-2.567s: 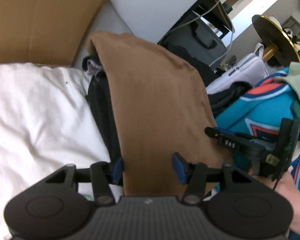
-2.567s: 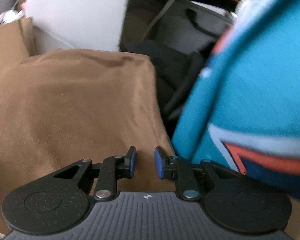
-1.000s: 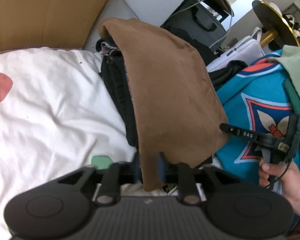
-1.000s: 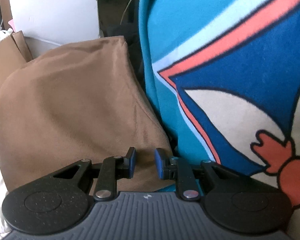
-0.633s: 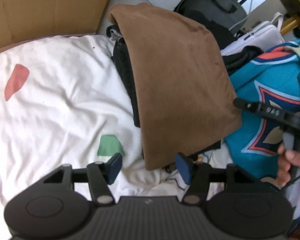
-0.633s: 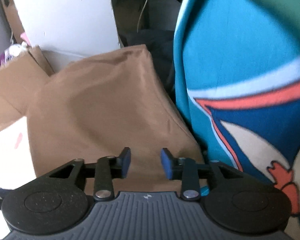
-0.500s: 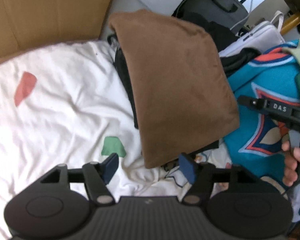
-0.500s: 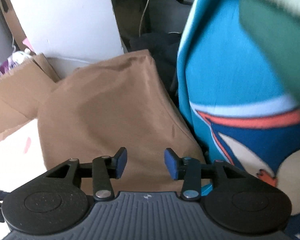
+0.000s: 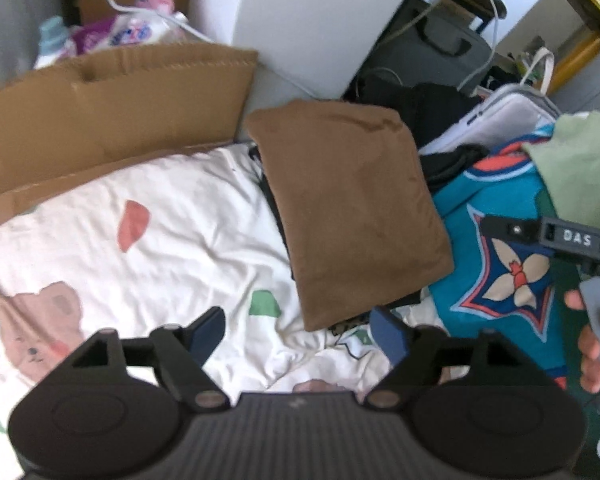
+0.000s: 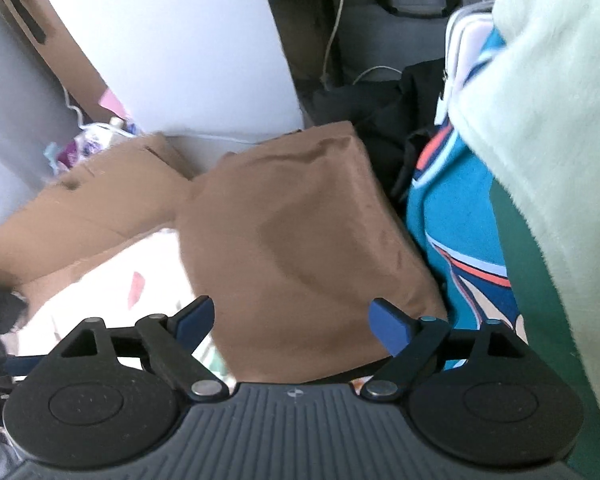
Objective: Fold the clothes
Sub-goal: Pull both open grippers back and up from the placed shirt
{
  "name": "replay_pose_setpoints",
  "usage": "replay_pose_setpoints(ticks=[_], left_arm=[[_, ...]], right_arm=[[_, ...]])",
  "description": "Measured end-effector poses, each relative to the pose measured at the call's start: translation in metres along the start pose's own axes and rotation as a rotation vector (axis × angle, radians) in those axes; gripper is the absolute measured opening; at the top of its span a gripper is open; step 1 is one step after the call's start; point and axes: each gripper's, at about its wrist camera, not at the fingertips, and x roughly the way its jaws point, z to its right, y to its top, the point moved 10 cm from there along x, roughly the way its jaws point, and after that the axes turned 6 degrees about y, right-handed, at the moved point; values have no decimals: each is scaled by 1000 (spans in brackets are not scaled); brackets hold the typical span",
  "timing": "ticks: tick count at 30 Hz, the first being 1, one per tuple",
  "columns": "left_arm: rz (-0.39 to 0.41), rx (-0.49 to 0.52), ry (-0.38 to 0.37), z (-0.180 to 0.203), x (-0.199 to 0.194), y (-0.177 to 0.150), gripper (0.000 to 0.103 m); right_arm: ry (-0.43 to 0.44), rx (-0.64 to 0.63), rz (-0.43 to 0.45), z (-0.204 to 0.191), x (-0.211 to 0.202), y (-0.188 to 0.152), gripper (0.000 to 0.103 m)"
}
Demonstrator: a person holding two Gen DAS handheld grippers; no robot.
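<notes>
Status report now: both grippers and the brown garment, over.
Left gripper open, empty. Right gripper open, empty. Brown garment folded, lying on a dark stack beside the white bedding. Teal garment close on its right; nothing blocking.

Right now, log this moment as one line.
step: brown garment folded, on pile | left tongs: open, empty | right tongs: open, empty | next: teal blanket?
</notes>
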Motion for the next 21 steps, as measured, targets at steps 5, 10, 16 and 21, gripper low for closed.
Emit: replay_pose_setpoints(ticks=[5,10,16,21], left_arm=[[6,24,75,-13,-46,11,85],[22,-6,117,-23,-92,18,87],[47,-64,149,-36,-134,20,91],[69,-74,165,-43,-172,14,91]], right_arm=[[-22,-2,37,-16,-38,10,90],[1,34,51,-22,-76,15,90],[48,2,9,-46,-104,11,93],[50,7,51,-58,-135,10,93]])
